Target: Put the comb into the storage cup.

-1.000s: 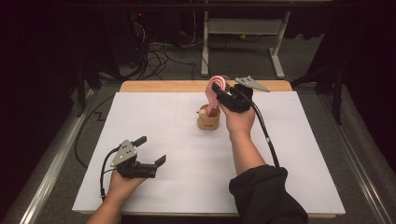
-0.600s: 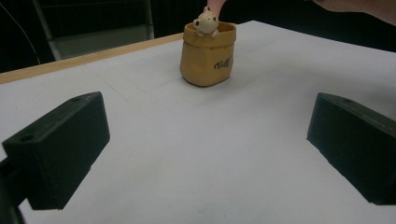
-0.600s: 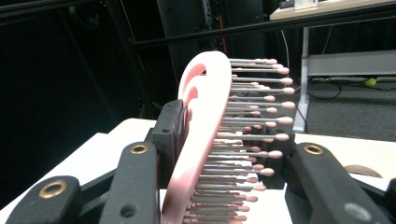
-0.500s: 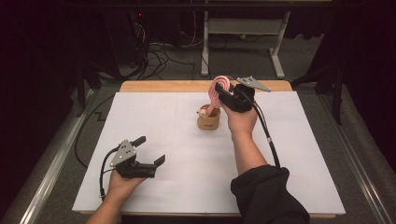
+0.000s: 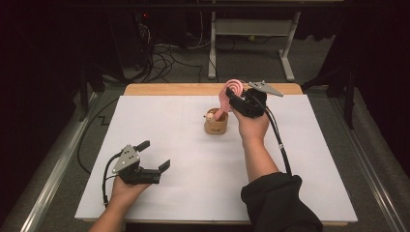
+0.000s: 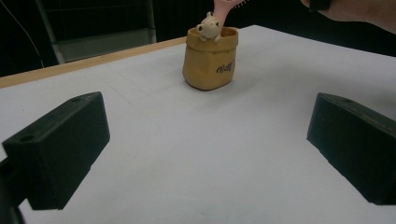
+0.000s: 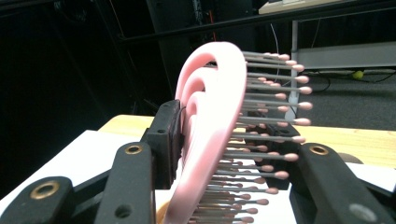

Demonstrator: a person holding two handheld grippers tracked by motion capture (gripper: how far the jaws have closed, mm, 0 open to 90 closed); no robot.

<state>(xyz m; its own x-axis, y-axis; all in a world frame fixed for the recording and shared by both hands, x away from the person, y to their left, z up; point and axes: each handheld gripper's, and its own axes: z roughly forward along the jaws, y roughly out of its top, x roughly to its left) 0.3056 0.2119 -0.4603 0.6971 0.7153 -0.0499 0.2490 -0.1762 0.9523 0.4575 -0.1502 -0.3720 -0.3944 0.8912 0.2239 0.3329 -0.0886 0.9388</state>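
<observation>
Right hand-held gripper point(image 5: 235, 98) jaws just been easing apart around pink hairbrush point(image 5: 229, 92), handle in tan pot point(image 5: 216, 123) near bench point(image 5: 145, 116) far edge. Risk: top-heavy brush levers pot over. Left hand-held gripper point(image 5: 155, 156) wide, empty.

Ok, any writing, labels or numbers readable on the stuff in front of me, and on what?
Tan holder: one short dark word on its front, too blurred to read for sure.
Pink hairbrush: no writing seen.
Small figure on the holder's rim: no writing.
</observation>
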